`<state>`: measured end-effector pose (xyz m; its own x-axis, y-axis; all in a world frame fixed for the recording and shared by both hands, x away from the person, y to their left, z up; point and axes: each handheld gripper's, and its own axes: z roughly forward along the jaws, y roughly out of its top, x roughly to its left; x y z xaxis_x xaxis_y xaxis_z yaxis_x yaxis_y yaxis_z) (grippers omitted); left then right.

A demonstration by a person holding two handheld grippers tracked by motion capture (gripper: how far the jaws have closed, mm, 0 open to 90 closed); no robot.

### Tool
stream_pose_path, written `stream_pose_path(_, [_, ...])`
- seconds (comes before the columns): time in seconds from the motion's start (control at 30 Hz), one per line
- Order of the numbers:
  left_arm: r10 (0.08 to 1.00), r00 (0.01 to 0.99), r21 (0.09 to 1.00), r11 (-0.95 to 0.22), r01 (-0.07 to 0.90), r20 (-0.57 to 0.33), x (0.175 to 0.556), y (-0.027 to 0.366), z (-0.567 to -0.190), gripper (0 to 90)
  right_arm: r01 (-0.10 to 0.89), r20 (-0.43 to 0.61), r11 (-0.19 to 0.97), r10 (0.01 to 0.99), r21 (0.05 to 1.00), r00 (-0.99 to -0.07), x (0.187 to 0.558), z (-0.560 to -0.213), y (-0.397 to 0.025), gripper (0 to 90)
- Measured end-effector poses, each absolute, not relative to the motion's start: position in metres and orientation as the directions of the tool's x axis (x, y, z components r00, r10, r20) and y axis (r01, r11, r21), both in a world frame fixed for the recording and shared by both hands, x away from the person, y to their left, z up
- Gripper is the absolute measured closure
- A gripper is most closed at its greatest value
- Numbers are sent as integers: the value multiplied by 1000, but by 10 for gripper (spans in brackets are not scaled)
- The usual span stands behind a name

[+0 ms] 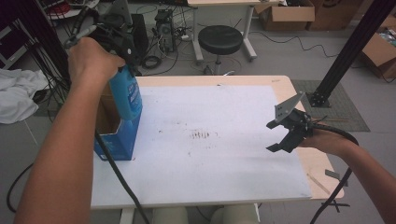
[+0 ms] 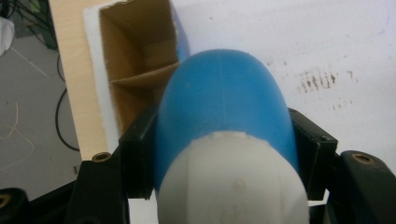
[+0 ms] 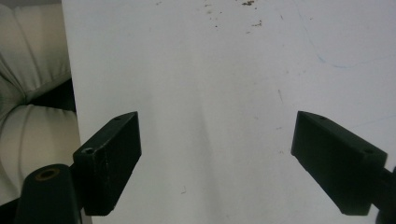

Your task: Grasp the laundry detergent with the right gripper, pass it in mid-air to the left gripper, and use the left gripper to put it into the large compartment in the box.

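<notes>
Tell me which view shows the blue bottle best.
The high view: there the blue bottle hangs upright over the open box, held by the left gripper. The left gripper view has it close up, pale cap end nearest, jaws clamped on its sides. The right gripper view looks at bare white table.
</notes>
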<state>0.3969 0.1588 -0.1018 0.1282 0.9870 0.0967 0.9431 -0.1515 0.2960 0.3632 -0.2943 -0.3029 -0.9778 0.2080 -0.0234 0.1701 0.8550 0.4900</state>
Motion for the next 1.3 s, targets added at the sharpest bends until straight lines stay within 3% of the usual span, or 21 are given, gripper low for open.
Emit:
stream_pose_path(0.4, [994,59,308,-86,947,96,397,187,-99,382,170,-24,863,206,475,-978,365,-306,-298,158])
stream_pose_path(0.73, [990,72,318,-107,942,119,398,202,-106,381,174,-17,863,206,475,-978,364,-306,-297,159])
stream_pose_path(1.3, [988,105,313,-137,940,118,400,228,-164,382,192,-7,858,222,477,-975,363,-312,-296,159])
